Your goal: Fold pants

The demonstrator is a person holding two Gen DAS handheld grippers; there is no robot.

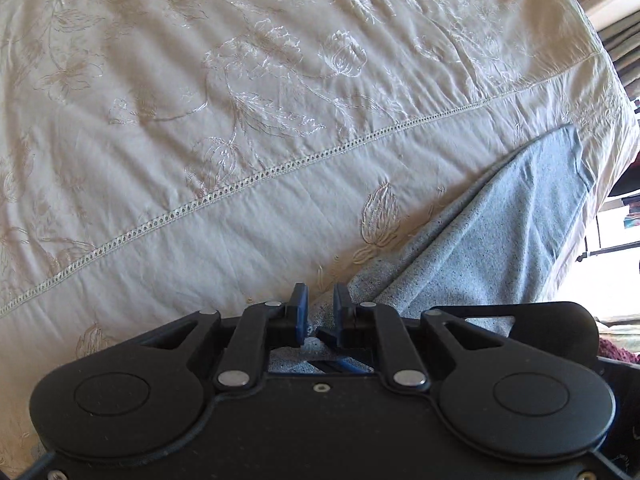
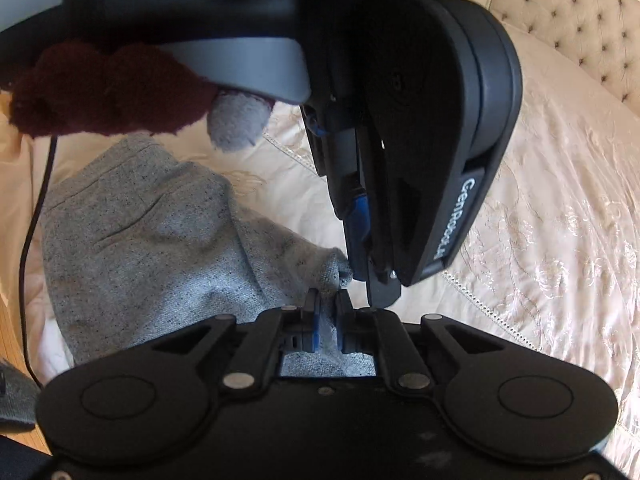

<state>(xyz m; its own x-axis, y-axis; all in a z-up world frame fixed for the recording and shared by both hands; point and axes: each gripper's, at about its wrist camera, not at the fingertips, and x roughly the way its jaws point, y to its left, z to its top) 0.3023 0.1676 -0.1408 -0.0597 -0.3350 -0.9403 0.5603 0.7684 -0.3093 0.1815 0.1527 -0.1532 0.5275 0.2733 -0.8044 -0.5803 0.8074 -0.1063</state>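
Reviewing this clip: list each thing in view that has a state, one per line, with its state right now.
Left gripper: jaws narrowly apart, grey cloth between them near the base.
Right gripper: shut on the pants fabric.
Speckled grey knit pants: bunched and creased, partly lifted at the gripped end, the rest lying on the bed.
Cream embroidered bedspread: spread out, lightly wrinkled.

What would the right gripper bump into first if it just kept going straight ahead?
Most likely the left gripper, hanging just beyond the right gripper where both meet the grey pants. Depth is hard to judge in this view.
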